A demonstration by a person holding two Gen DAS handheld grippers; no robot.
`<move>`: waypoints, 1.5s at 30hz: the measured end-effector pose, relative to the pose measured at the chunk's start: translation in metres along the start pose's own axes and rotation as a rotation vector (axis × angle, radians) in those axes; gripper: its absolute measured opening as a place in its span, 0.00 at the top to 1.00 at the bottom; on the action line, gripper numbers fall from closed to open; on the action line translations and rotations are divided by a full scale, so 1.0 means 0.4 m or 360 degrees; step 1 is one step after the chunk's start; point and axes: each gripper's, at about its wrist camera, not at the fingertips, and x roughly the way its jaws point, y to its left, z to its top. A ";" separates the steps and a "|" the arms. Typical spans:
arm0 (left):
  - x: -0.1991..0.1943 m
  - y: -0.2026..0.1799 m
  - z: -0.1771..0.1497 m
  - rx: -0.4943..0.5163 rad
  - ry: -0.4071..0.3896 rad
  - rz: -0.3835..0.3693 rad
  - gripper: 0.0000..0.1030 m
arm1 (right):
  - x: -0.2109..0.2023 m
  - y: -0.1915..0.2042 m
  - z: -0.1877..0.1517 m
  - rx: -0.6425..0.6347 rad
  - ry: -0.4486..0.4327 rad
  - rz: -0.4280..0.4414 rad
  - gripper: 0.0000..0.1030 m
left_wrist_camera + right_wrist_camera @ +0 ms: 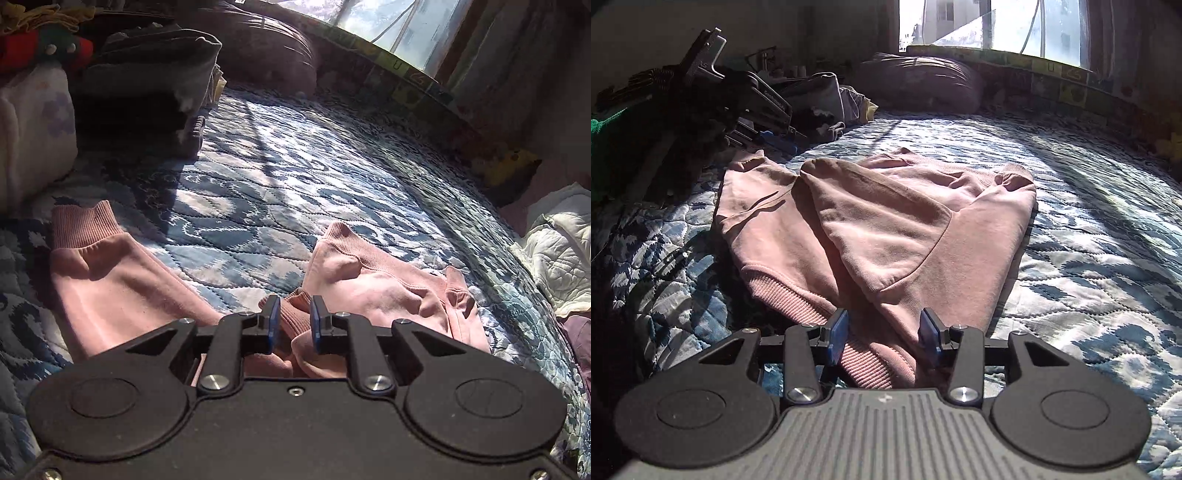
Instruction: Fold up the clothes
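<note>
A pink sweatshirt lies spread on the blue patterned quilt, with one side folded over its middle. My right gripper is open wide just above the ribbed hem at the near edge, gripping nothing. In the left wrist view the sweatshirt lies ahead, with one ribbed cuff flat at the left. My left gripper has its blue pads narrowed to a small gap. A ribbed piece of the sweatshirt lies in that gap, and I see no pinch or lift.
A dark pile of hangers and clothes sits at the left. Folded dark clothes and a pale pillow lie beyond the cuff. A brown pillow rests under the window. White bedding is at the right.
</note>
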 end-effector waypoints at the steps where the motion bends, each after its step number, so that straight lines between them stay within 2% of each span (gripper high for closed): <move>1: -0.003 -0.006 0.008 0.0043 -0.0001 -0.0038 0.87 | -0.005 -0.004 0.002 0.0018 -0.0015 0.0013 0.57; 4: 0.007 -0.042 0.035 0.0264 0.0028 -0.0132 0.87 | -0.023 -0.021 0.011 0.0106 -0.0098 0.0064 0.58; 6: 0.039 -0.071 0.045 0.0429 0.0122 -0.0196 0.87 | -0.034 -0.029 0.021 0.0156 -0.0190 0.0079 0.58; 9: 0.111 -0.093 0.033 0.0592 0.0296 -0.0165 0.87 | -0.024 -0.018 0.032 0.0186 -0.0262 0.0100 0.58; 11: 0.176 -0.094 0.000 0.0695 0.0456 -0.0119 0.87 | 0.009 0.009 0.033 0.0134 -0.0171 0.0104 0.58; 12: 0.175 -0.093 -0.006 0.0733 0.0441 -0.0125 0.87 | 0.026 0.024 0.030 0.0096 -0.0104 0.0083 0.57; 14: 0.139 -0.081 0.018 0.0660 0.0395 -0.0199 0.87 | 0.045 0.051 0.023 0.0013 -0.0036 0.0026 0.55; 16: 0.105 -0.057 0.054 0.0592 0.0309 -0.0256 0.87 | 0.035 0.051 0.026 0.0032 -0.0080 0.0047 0.54; 18: 0.115 -0.040 0.085 0.0581 0.0303 -0.0221 0.87 | 0.023 0.036 0.031 0.0115 -0.0153 0.0077 0.55; 23: 0.170 0.000 0.125 0.0678 0.0473 -0.0221 0.87 | 0.031 0.040 0.041 0.0155 -0.0219 0.0087 0.55; 28: 0.195 -0.001 0.130 0.0767 0.0588 -0.0356 0.87 | 0.045 0.063 0.052 0.0135 -0.0238 0.0113 0.55; 34: 0.219 0.011 0.105 0.0829 0.0625 -0.0374 0.86 | 0.080 0.066 0.058 0.0149 -0.0224 0.0080 0.55; 35: 0.221 0.012 0.102 0.0833 0.0621 -0.0379 0.87 | 0.087 0.066 0.058 0.0148 -0.0212 0.0077 0.54; 36: 0.217 0.013 0.102 0.0838 0.0595 -0.0373 0.98 | 0.093 0.067 0.057 0.0144 -0.0196 0.0076 0.54; 37: 0.212 0.017 0.109 0.0831 0.0546 -0.0343 1.00 | 0.099 0.071 0.056 0.0129 -0.0174 0.0082 0.54; 41: 0.194 0.042 0.137 0.0628 0.0380 -0.0353 1.00 | 0.110 0.083 0.052 0.0086 -0.0113 0.0083 0.53; 45: 0.194 0.051 0.135 0.0600 0.0380 -0.0345 1.00 | 0.108 0.081 0.049 0.0097 -0.0108 0.0091 0.54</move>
